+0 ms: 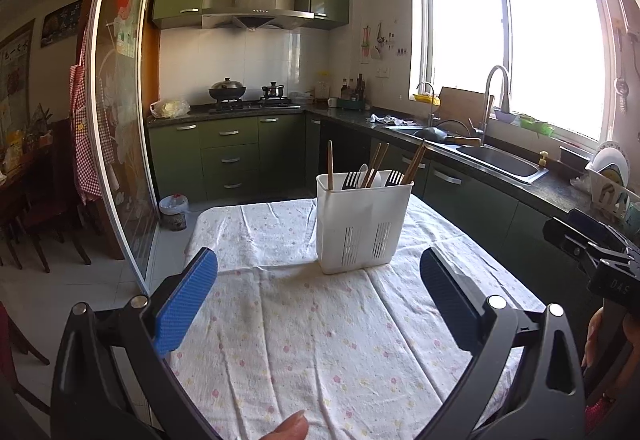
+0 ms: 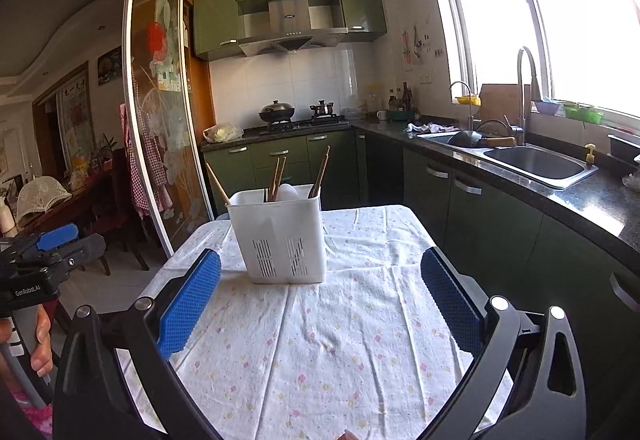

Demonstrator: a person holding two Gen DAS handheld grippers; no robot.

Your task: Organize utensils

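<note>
A white slotted utensil holder [image 1: 362, 224] [image 2: 282, 238] stands upright on the far half of the table. Wooden chopsticks [image 1: 414, 162] [image 2: 321, 172], black forks [image 1: 351, 180] and a white spoon [image 1: 363, 174] [image 2: 289, 192] stick out of its top. My left gripper [image 1: 318, 282] is open over the cloth, a little short of the holder, with nothing between its blue pads. My right gripper [image 2: 320, 286] is also open and empty, with the holder ahead and left of centre. The left gripper's body [image 2: 44, 260] shows at the right wrist view's left edge.
A floral white cloth [image 1: 320, 340] [image 2: 320, 340] covers the table. To the right runs a green cabinet counter with a sink [image 1: 496, 160] [image 2: 536, 162] and a dish rack [image 1: 610, 184]. A glass sliding door [image 1: 124, 120] and chairs stand to the left. A stove [image 1: 248, 102] sits at the back.
</note>
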